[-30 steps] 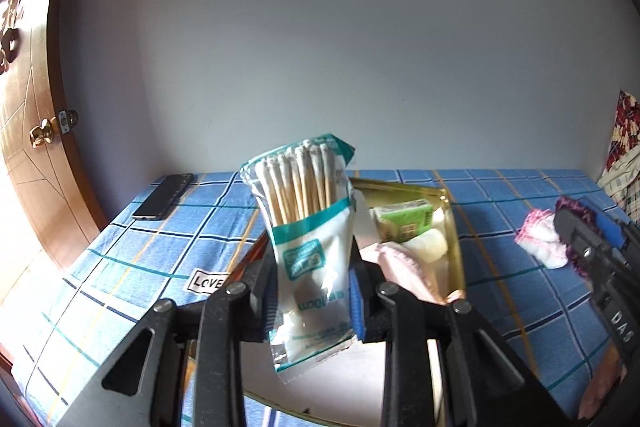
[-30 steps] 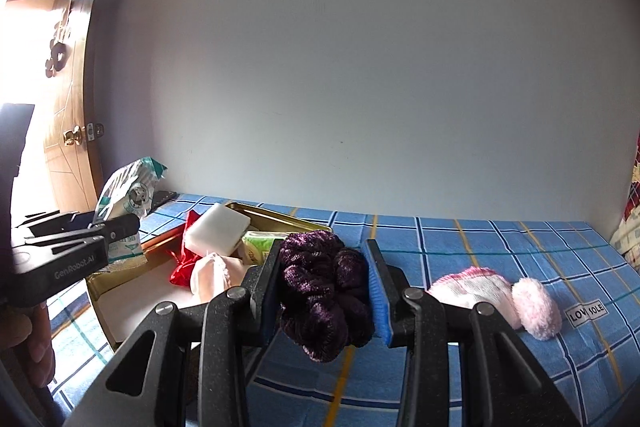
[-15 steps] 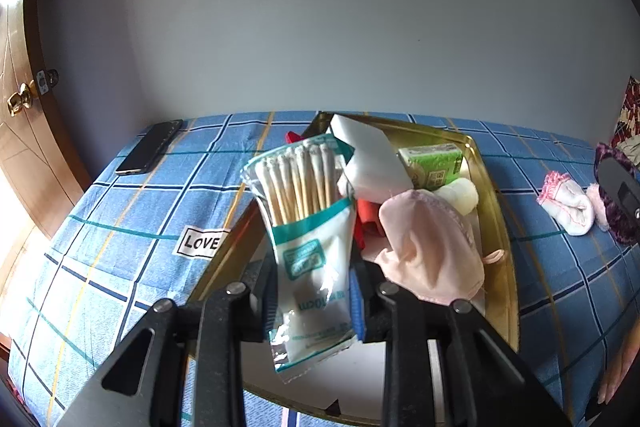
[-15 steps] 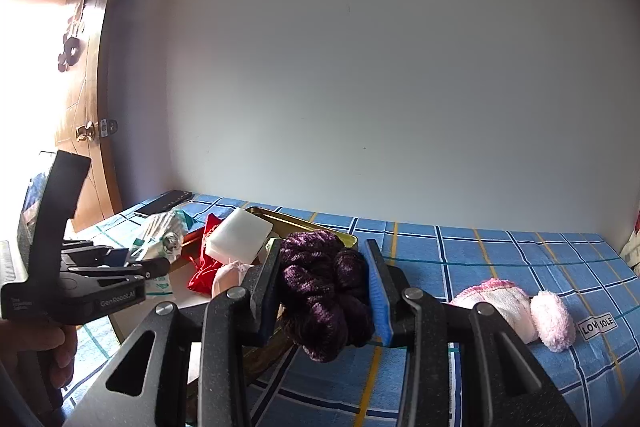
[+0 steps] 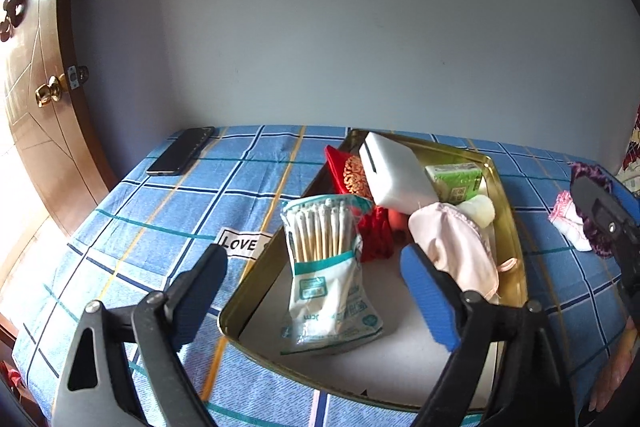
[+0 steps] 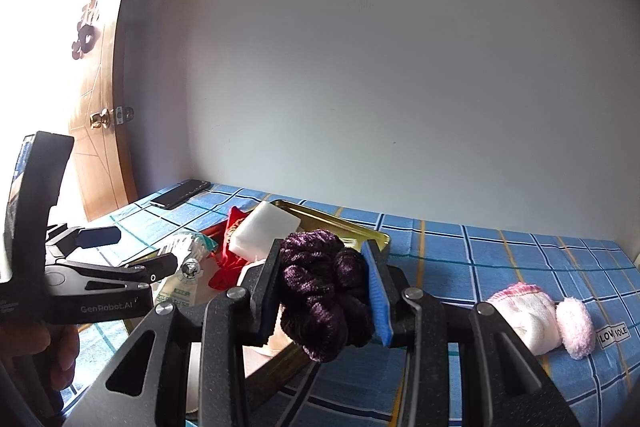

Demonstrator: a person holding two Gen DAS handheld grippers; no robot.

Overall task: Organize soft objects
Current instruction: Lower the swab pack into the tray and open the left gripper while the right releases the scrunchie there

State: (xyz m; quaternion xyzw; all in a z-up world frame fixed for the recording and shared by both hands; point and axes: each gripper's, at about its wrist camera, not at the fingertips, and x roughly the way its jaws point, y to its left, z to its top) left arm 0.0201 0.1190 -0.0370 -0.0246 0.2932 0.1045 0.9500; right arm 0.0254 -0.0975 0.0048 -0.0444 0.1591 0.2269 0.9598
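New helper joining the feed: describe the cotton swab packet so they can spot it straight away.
Find the gold metal tray on the blue checked bedsheet. At the tray's near left corner, between the opening jaws of the left gripper, stands the cotton swab packet. It alone is clear plastic, showing wooden sticks above a teal and white label.

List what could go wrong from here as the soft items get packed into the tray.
1. The cotton swab packet stands upright between the opening left tongs; it may topple or snag as they withdraw.
2. The tray is crowded; the purple scrunchie in the right tongs may land on the pile and slip out.
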